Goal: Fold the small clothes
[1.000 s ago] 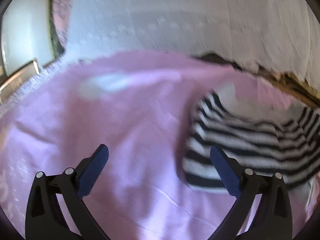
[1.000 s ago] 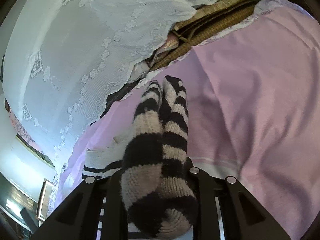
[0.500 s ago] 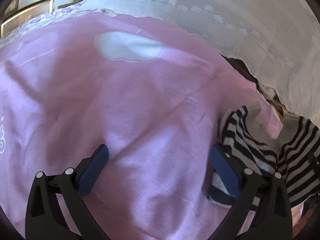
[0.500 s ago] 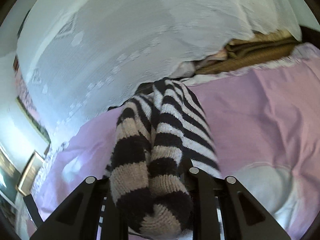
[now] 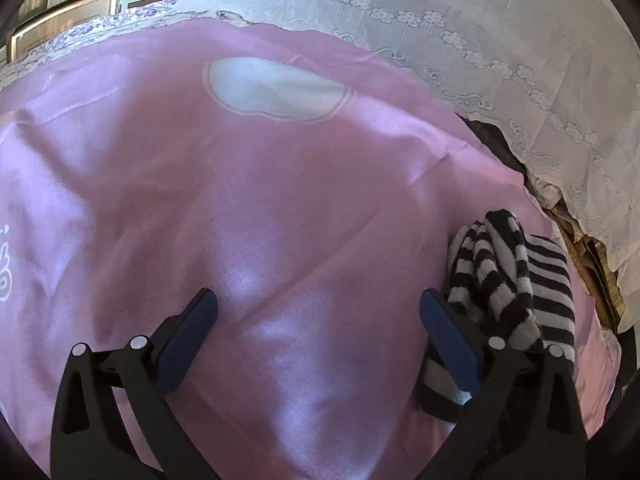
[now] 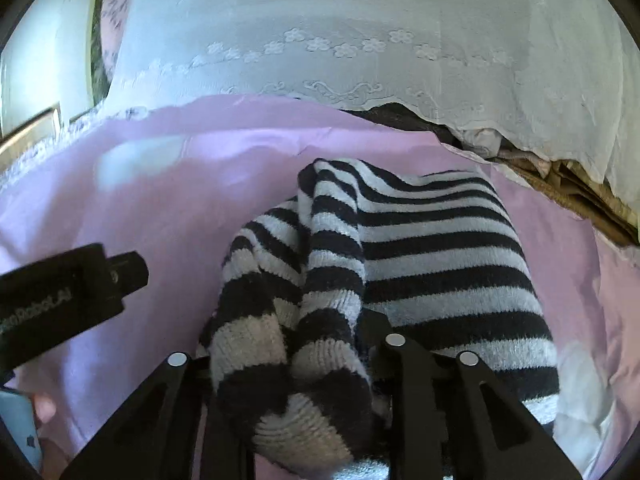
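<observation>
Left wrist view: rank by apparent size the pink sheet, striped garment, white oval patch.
1. pink sheet, fills most of the frame.
2. striped garment, though partly hidden behind the left gripper, and it sits closer to the camera.
3. white oval patch, smaller but farther away, so ranks 2 and 3 are unsure.

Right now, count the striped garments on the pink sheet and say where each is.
1: the striped sweater is bunched in the shut right claw, to the right of the open left claw. More may be hidden beneath it.

One striped garment (image 6: 420, 248). One pink sheet (image 5: 200, 200) with one white oval patch (image 5: 276, 88). One lace curtain (image 6: 360, 20). Two grippers: left (image 5: 318, 312), right (image 6: 288, 360).
</observation>
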The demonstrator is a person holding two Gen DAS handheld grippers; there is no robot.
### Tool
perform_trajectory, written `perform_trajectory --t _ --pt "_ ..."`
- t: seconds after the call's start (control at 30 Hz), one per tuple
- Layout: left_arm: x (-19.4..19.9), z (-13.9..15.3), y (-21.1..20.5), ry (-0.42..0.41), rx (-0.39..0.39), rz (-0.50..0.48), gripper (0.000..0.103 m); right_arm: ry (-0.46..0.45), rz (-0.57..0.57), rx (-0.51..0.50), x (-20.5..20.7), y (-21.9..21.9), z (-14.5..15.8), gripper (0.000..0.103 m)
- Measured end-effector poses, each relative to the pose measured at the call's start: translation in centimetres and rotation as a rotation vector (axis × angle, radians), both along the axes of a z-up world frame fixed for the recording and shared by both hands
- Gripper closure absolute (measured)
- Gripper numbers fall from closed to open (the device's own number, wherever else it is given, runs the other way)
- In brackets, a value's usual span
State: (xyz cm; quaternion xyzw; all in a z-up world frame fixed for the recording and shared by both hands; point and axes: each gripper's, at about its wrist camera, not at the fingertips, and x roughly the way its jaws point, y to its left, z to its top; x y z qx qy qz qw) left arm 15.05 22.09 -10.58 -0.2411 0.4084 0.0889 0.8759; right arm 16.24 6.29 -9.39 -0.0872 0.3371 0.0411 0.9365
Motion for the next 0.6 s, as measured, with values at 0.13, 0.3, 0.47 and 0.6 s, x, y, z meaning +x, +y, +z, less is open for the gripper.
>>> perform_trajectory --t 0.13,0.3,0.47,0.6 --pt "0.2 -0.1 0.0 0.007 -0.001 -0.002 0.004 0.058 0.090 0.108 0.0 -0.9 1.0 0.040" --pt "0.2 -0.1 0.2 0.009 -0.006 0.000 0.004 0.020 0.203 0.185 -2.7 -1.4 2.8 0.038" --pt "0.2 0.0 0.4 0.006 -0.018 0.007 0.004 -0.053 0.225 0.346 -5.1 -4.3 5.3 0.039" --pt "0.0 0.3 0.1 -0.003 -0.006 0.004 0.004 -0.095 0.188 0.379 -5.1 -6.5 7.0 0.039"
